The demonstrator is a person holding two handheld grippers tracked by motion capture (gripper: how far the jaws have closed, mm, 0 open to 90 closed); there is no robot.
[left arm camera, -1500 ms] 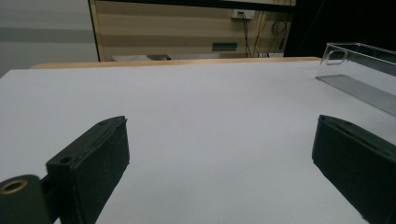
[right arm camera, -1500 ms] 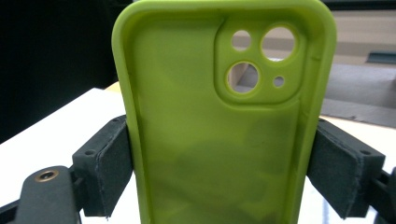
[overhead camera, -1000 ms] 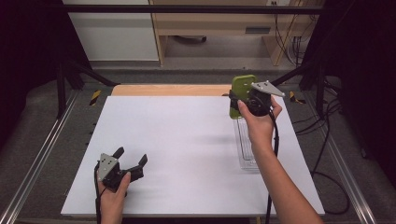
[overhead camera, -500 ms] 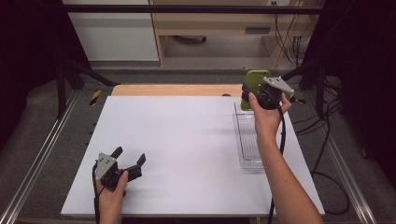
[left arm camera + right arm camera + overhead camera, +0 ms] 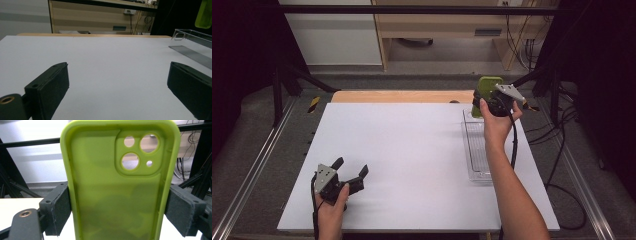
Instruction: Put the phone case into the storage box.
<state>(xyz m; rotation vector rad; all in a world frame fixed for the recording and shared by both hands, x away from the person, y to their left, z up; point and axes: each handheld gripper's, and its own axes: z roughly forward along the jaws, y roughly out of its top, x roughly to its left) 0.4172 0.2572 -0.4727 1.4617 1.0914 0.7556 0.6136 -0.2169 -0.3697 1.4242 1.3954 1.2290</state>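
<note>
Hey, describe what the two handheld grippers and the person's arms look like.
Both grippers, left gripper and right gripper, are black with two flat, blocky fingers, a grey three-cornered plate on top, a brass-coloured eyelet by the fingers, and a trailing black cable. The forearms are bare, no sleeves.

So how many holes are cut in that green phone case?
4, all in the top corner of the case held in the right tongs: three large round ones and one small one. Lower edge is out of view.
</note>
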